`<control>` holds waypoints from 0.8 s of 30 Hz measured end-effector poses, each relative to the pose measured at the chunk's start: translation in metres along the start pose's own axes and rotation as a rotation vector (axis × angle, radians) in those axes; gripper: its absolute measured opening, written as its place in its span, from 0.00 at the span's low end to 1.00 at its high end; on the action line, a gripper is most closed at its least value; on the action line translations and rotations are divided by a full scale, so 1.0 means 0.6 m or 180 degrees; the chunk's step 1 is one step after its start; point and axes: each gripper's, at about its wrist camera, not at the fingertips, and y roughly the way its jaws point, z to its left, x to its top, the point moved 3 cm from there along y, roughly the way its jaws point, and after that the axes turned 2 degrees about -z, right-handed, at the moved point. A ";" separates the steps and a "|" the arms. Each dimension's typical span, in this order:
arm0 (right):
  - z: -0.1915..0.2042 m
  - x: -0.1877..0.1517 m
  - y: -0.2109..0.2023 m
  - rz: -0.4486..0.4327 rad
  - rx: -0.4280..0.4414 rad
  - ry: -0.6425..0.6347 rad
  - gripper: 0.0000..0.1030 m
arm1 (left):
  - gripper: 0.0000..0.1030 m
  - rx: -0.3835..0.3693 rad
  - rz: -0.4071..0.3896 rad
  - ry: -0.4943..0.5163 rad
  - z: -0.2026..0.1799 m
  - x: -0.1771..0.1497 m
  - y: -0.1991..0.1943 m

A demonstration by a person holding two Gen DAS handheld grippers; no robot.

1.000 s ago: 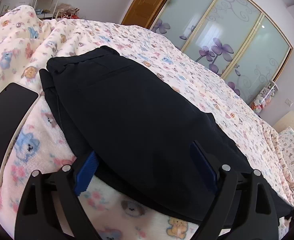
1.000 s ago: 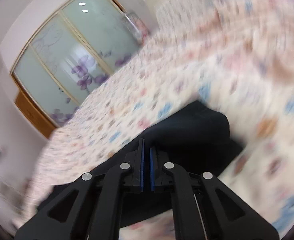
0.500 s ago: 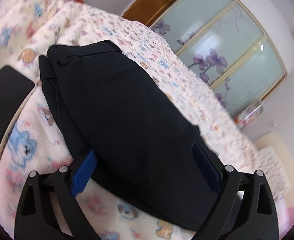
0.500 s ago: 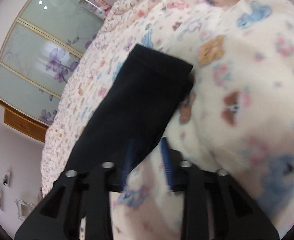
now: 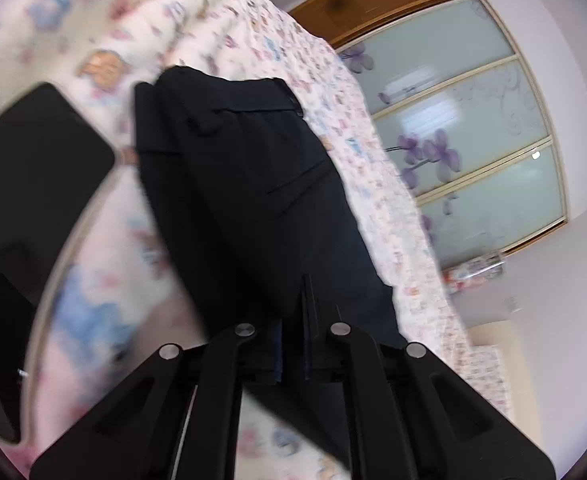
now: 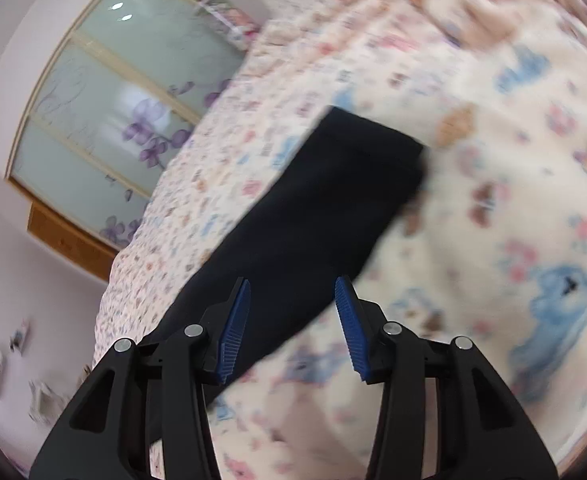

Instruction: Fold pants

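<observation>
Dark navy pants (image 5: 253,184) lie lengthwise on a bed, legs stacked, waistband at the far end in the left wrist view. My left gripper (image 5: 293,344) is shut on the pants' near edge, with cloth pinched between the blue pads. In the right wrist view the leg end of the pants (image 6: 333,200) lies flat, its hem at the far end. My right gripper (image 6: 293,328) is open and empty, its blue pads (image 6: 235,328) hovering over the near part of the leg.
The bed is covered by a cream blanket with cartoon bears (image 6: 513,220). A black phone-like slab on a light pad (image 5: 29,184) lies left of the pants. A wardrobe with frosted floral sliding doors (image 5: 473,140) stands beyond the bed.
My left gripper has closed from wide open onto the pants' edge. My right gripper has opened from shut and let go of the leg, which now lies flat.
</observation>
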 end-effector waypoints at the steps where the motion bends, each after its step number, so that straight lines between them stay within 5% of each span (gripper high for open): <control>1: 0.022 -0.003 -0.002 -0.0030 0.0038 -0.0152 0.45 | 0.07 0.0167 0.0010 0.0129 -0.003 -0.006 0.003; 4: 0.109 -0.022 0.018 0.0098 0.0239 -0.0719 0.46 | 0.15 0.0552 -0.0076 0.0627 -0.029 -0.019 0.006; 6: 0.186 -0.052 0.040 0.0274 0.0408 -0.1242 0.49 | 0.33 0.0724 -0.0274 0.0880 -0.052 -0.024 -0.010; 8: 0.258 -0.084 0.064 0.0417 0.0544 -0.1719 0.54 | 0.82 0.0918 -0.0727 0.1106 -0.082 -0.035 -0.045; 9: 0.305 -0.108 0.084 0.0510 0.0625 -0.2021 0.55 | 0.84 0.0973 -0.1085 0.1278 -0.103 -0.046 -0.072; 13: 0.426 -0.192 0.170 0.0884 0.0773 -0.2680 0.55 | 0.93 0.0733 -0.1824 0.1994 -0.178 -0.107 -0.131; 15: 0.471 -0.239 0.219 0.1126 0.0849 -0.2845 0.55 | 0.97 0.0472 -0.1732 0.2237 -0.198 -0.132 -0.125; 18: 0.503 -0.291 0.291 0.1646 0.0998 -0.2686 0.54 | 0.97 0.0163 -0.1141 0.2384 -0.213 -0.154 -0.071; 20: 0.501 -0.306 0.330 0.1820 0.0850 -0.2584 0.54 | 0.97 0.0195 -0.0814 0.2395 -0.209 -0.159 -0.034; 22: 0.479 -0.298 0.381 0.1717 0.0423 -0.2537 0.52 | 0.97 0.0377 -0.0601 0.2342 -0.199 -0.151 0.000; 24: 0.452 -0.275 0.406 0.1829 0.0567 -0.2060 0.51 | 0.97 0.0508 -0.0389 0.2143 -0.179 -0.138 0.028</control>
